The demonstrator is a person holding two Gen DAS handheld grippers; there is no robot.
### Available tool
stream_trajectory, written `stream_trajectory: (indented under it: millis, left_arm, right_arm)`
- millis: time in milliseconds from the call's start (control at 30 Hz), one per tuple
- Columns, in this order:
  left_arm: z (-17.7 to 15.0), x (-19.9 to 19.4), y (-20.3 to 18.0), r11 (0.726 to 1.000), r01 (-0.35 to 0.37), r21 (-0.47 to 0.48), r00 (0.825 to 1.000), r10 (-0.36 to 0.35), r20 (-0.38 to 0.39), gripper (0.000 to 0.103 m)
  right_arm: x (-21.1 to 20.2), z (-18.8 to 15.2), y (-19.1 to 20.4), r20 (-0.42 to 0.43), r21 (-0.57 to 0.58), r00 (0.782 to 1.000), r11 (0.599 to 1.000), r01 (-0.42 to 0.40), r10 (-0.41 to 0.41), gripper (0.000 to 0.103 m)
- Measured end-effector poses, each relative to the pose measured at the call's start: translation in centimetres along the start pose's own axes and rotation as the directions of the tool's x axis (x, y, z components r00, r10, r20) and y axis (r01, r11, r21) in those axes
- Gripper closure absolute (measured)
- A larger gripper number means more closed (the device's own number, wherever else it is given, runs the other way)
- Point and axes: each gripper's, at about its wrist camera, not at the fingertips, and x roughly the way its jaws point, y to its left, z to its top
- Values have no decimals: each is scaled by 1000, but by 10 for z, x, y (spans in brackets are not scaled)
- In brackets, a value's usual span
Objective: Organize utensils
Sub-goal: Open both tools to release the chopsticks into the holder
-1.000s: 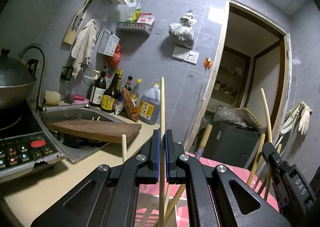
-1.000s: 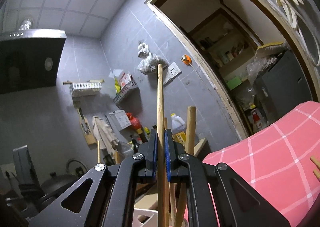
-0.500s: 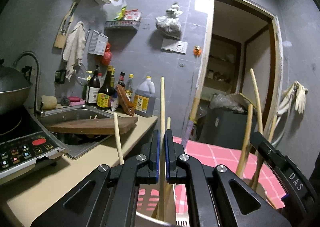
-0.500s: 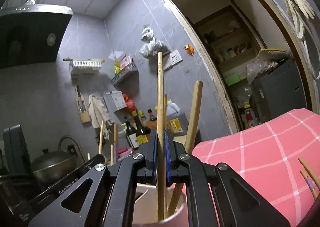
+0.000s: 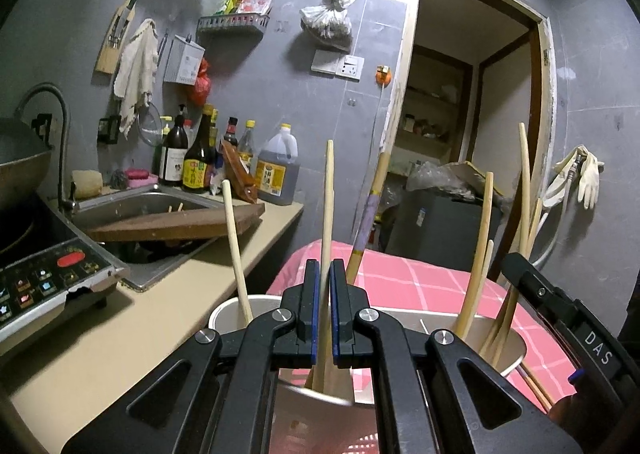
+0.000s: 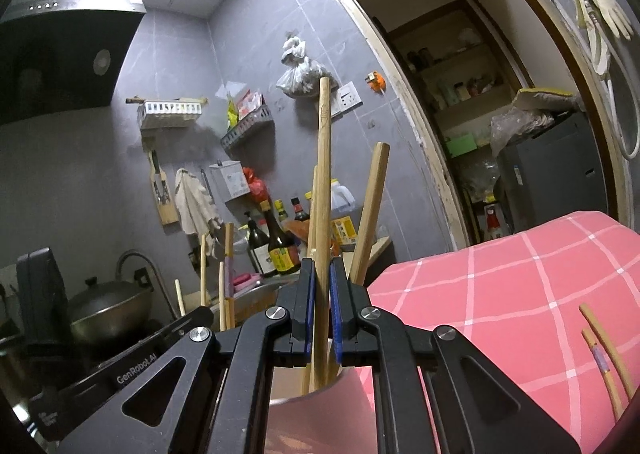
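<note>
Two grippers each pinch one pale wooden chopstick upright. In the left wrist view the left gripper (image 5: 324, 296) has its blue-padded fingers (image 5: 311, 310) pressed onto a thin, tapering chopstick (image 5: 329, 190), whose lower end drops into a metal utensil holder (image 5: 228, 314) just below the fingers. A second pale stick (image 5: 236, 246) leans in the holder's left compartment, and several more (image 5: 480, 254) stand in its right compartment, close beside the black body of the right gripper at the frame's right edge. The holder sits on a pink checked cloth (image 5: 400, 278), right next to the beige worktop (image 5: 120, 342), which carries a sink (image 5: 132, 206) and a wooden cutting board (image 5: 176, 224) laid across it. In the right wrist view the right gripper (image 6: 321, 300) clamps a thicker, round-ended chopstick (image 6: 323, 174) between its fingers (image 6: 308, 310), with its foot inside the holder's shiny rim (image 6: 304, 402). Another wooden stick (image 6: 372, 214) tilts to the right just beside it, nearly touching. Two loose chopsticks (image 6: 604, 350) lie on the cloth near the right edge, well apart from the holder. Room above the sticks is open.
</note>
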Motion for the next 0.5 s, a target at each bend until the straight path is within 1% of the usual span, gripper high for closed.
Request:
stream_trajectory:
  millis: [100, 200, 333, 367, 400, 467, 500]
  left_arm:
    - [0, -2, 1, 1000, 9, -12, 1000, -10, -15, 100]
    - [0, -4, 1, 1000, 12, -17, 1000, -13, -21, 100]
    - [-1, -6, -1, 1000, 14, -17, 1000, -14, -24, 99]
    - [0, -7, -1, 1000, 14, -16, 1000, -15, -26, 99]
    - [0, -8, -2, 1000, 16, -16, 1000, -16, -26, 96]
    - [0, -11, -4, 1000, 21, -16, 999, -22, -27, 89]
    - [0, -12, -4, 999, 26, -18, 999, -27, -27, 82]
  right_arm:
    - [-4, 0, 2, -1, -14, 1000, 1000, 0, 0, 94]
    - [-8, 1, 3, 2, -27, 1000, 1000, 0, 0, 90]
    - [-17, 2, 6, 10, -50, 1000, 999, -2, 2, 78]
    - [-19, 3, 7, 12, -53, 1000, 999, 0, 1, 77]
    - [-21, 3, 7, 13, -55, 1000, 998, -1, 2, 76]
    - [-26, 5, 7, 17, -56, 1000, 998, 1, 0, 68]
    - [-28, 5, 6, 19, -55, 1000, 998, 1, 0, 66]
